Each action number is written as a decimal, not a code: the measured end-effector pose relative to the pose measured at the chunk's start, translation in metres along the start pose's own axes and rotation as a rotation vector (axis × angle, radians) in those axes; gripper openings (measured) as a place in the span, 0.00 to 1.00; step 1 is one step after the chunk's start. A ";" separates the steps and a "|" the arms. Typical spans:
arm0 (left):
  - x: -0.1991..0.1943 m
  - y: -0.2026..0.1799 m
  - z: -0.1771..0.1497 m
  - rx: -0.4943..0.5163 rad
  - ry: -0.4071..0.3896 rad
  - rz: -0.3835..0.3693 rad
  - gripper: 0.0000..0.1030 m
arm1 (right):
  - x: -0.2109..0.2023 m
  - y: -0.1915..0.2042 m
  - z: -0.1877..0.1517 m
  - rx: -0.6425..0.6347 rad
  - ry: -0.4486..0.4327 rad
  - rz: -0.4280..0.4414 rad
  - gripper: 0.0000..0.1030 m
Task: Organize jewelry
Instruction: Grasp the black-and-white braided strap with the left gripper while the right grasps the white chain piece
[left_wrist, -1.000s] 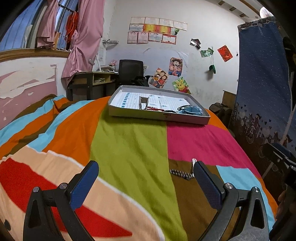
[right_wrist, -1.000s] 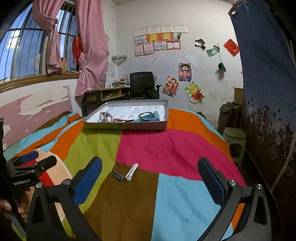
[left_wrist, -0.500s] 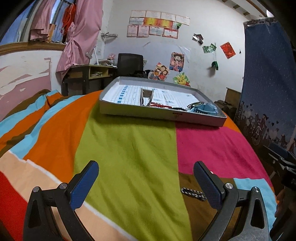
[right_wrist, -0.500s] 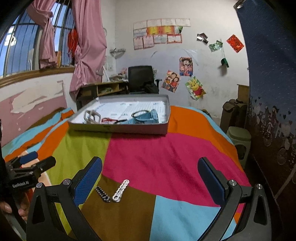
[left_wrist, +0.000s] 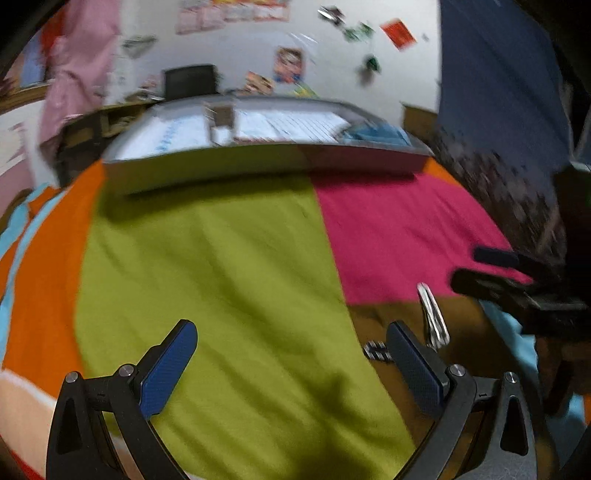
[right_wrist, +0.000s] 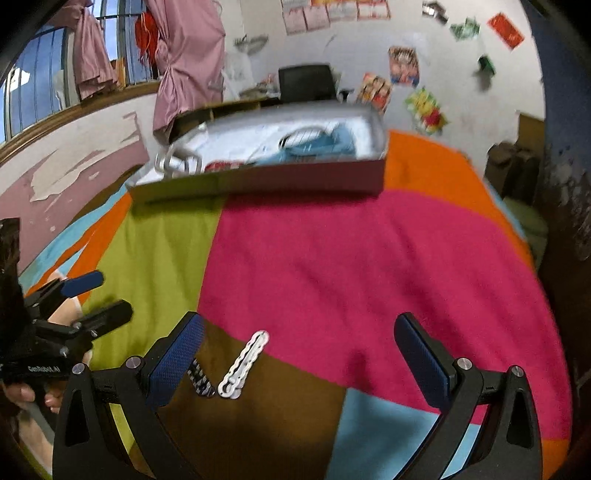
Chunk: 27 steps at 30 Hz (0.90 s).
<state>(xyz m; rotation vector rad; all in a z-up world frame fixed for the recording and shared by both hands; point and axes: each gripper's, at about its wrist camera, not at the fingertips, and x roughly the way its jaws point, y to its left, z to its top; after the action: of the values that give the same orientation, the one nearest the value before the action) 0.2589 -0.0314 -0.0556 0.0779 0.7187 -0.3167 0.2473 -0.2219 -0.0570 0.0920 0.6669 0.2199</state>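
R tongs are spread wide w/ nothing between the pads, low over the bed's patchwork blanket. Just inside the L pad lie a white chain bracelet and a dark beaded bracelet, side by side on the brown patch, apart from both pads as far as can be told. L tongs are also released, empty, over the green patch; in that view the white bracelet and the dark one sit close by the R pad. Each tool shows at the edge of the other's view. Far across the blanket sits a shallow grey tray holding a silver bracelet, a red item and a blue item; blur hides detail. Beyond: pink curtains, black chair.
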 end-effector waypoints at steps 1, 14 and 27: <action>0.002 -0.001 0.000 0.009 0.012 -0.016 1.00 | 0.006 0.001 -0.001 0.003 0.020 0.018 0.89; 0.026 -0.023 -0.001 0.108 0.103 -0.173 0.80 | 0.054 0.028 -0.009 -0.076 0.199 0.106 0.48; 0.042 -0.052 0.001 0.290 0.146 -0.248 0.69 | 0.058 0.033 -0.011 -0.130 0.268 0.108 0.38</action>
<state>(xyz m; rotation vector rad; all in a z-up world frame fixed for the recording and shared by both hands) 0.2731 -0.0921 -0.0801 0.2910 0.8248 -0.6573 0.2792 -0.1763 -0.0952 -0.0274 0.9133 0.3836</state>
